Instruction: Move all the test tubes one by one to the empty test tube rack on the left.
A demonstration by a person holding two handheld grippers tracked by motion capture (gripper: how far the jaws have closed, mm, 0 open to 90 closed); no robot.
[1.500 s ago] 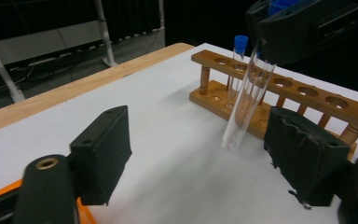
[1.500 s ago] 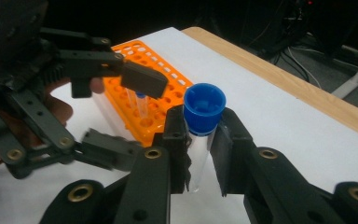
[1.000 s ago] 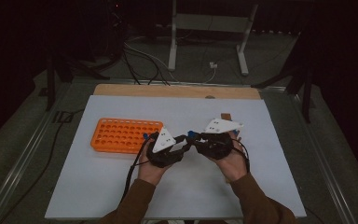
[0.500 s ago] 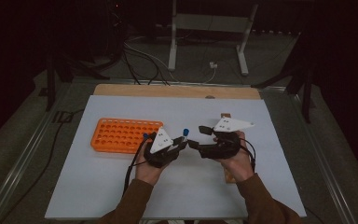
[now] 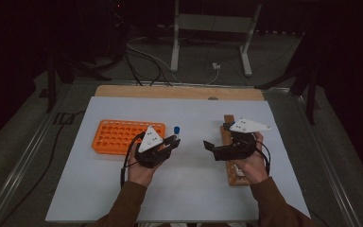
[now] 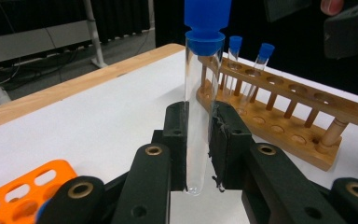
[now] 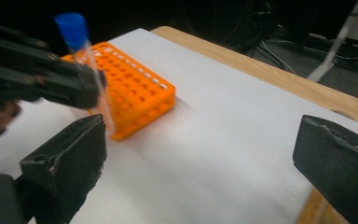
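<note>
The orange tube rack (image 5: pixel 123 136) lies just behind and left of the left gripper (image 5: pixel 172 141), whose jaws clamp a blue-capped test tube (image 6: pixel 199 107) upright near its base. Keeping it vertical and unsqueezed seems wise. The right gripper (image 5: pixel 210 144), jaws spread wide and empty, hovers beside the wooden test-tube rack (image 5: pixel 230 163), probably where the tube came from.

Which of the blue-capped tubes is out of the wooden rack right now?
The tube upright between the left gripper fingers; the other two stand in the wooden rack.
</note>
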